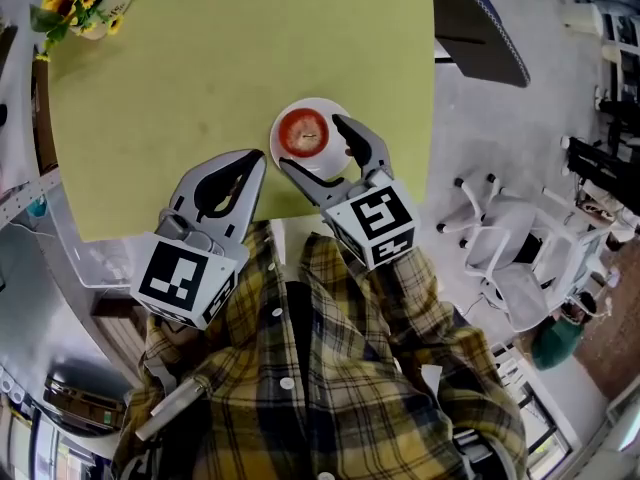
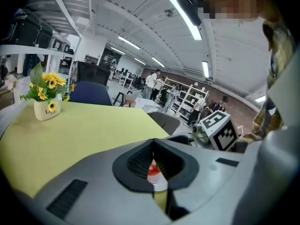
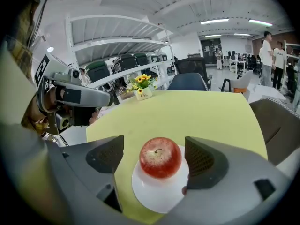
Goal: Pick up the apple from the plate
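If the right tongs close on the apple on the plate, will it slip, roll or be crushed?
The apple looks round and glossy, so it may slip or roll unless gripped across its middle. It seems firm, probably not easily crushed. The white plate looks light and might shift if nudged.

Long ceiling lamps (image 2: 187, 14) throw bright, even light over the room. The yellow-green tabletop (image 1: 200, 88) is evenly lit with only soft, faint shadows, and the apple (image 3: 160, 157) carries a pale sheen on its top. All 3 views bend straight lines toward the edges and the 2 gripper views fade to black at their corners, while the near body of the left hand-held gripper (image 2: 153, 167) looks soft and the far room stays fairly sharp.
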The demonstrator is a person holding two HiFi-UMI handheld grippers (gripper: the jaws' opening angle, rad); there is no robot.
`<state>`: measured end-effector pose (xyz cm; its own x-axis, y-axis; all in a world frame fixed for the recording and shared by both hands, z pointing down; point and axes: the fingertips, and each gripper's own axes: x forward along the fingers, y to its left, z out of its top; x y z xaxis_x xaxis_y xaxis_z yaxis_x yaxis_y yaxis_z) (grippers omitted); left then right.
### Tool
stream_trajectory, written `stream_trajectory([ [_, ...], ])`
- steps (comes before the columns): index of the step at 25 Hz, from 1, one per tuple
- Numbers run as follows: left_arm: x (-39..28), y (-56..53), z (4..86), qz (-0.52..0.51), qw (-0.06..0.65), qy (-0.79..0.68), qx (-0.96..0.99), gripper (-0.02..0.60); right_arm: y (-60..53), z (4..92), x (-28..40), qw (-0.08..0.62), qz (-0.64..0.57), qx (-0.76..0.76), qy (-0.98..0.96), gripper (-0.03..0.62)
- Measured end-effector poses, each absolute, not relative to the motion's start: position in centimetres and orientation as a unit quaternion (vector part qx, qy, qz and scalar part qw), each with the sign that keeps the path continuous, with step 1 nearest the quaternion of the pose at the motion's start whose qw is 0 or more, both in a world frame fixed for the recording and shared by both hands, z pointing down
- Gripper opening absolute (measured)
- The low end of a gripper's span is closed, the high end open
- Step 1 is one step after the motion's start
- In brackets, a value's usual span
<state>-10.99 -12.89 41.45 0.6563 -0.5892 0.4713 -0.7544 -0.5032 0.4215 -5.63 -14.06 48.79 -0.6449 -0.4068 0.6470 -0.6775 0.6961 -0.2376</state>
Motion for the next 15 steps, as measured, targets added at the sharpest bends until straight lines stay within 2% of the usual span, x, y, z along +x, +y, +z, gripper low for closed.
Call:
stream_trajectory([
  [15, -12.0, -11.2, 44.6, 0.141, 0.338, -0.396, 0.842, 0.008, -14.5, 52.5, -5.8, 0.307, 0.223, 0.318, -0.869, 0.397],
])
